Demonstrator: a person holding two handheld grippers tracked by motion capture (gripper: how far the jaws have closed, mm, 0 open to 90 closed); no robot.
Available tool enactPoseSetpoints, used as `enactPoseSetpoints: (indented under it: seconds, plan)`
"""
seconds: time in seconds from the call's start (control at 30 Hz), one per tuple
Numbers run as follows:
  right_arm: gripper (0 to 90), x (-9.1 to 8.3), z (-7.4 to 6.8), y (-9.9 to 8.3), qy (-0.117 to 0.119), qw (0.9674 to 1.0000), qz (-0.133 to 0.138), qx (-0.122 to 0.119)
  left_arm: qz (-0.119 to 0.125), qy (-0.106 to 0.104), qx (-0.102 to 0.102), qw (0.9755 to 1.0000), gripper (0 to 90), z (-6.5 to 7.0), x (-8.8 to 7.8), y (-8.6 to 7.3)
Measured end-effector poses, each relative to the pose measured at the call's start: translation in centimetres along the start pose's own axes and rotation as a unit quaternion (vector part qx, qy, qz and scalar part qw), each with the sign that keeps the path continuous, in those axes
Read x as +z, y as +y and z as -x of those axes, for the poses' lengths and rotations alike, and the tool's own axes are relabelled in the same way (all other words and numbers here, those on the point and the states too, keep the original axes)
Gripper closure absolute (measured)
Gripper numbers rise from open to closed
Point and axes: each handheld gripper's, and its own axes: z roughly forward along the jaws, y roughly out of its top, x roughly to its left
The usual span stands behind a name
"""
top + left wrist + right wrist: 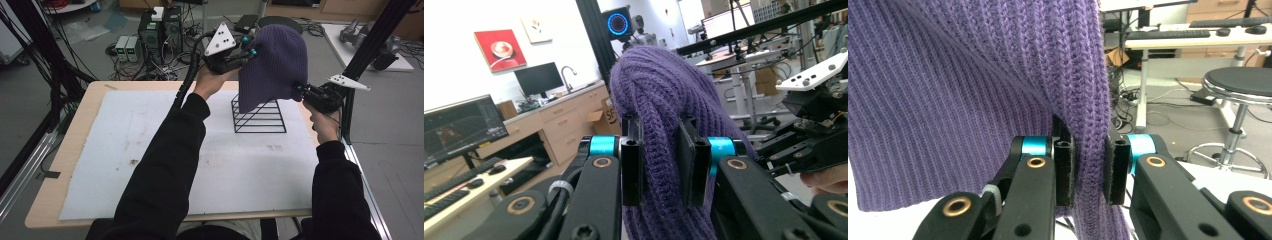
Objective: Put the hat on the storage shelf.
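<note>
A purple rib-knit beanie [272,65] is held in the air above the desk [80,125], stretched between both claws. The left claw [659,160] is closed on a thick fold of the knit near the rounded crown. The right claw [1089,167] is clamped on the ribbed edge lower down. Below the hat, a black wire frame [260,117] with a sloped, pyramid-like shape stands on a white mat [150,150].

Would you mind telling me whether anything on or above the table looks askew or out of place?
Nothing looks damaged or spilled. The purple knit hat hangs slightly lopsided over the black wire rack: the left gripper pinches it higher than the right gripper, so its lower hem slants.
</note>
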Motion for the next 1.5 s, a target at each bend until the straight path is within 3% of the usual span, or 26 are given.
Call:
enactPoseSetpoints:
  seconds: [0.53, 0.7, 1.2, 1.3, 1.5]
  plan:
    - [79.8, -0.4, 0.2, -4.6, -0.019, 0.9994, -0.02, 0.019, -0.02, -0.029, -0.008, 0.9994, 74.4, 1.6, 0.8, -3.4]
    - [79.7, -0.5, -0.2, -5.9, -0.03, 0.9994, -0.008, 0.018, -0.021, -0.029, -0.012, 0.9993, 74.2, 1.8, 0.7, -4.0]
    - [80.2, -0.2, -1.2, -6.4, -0.092, 0.9947, -0.041, 0.019, -0.041, -0.027, -0.018, 0.9986, 73.8, 2.4, 0.7, -6.2]
    - [80.6, 0.1, -1.4, -6.7, -0.111, 0.9925, -0.052, 0.011, -0.044, -0.027, -0.023, 0.9984, 73.7, 2.6, 0.6, -7.0]
    - [80.6, 0.5, -1.5, -7.1, -0.107, 0.9918, -0.064, 0.024, -0.047, -0.022, -0.037, 0.998, 73.7, 2.6, 0.1, -8.2]
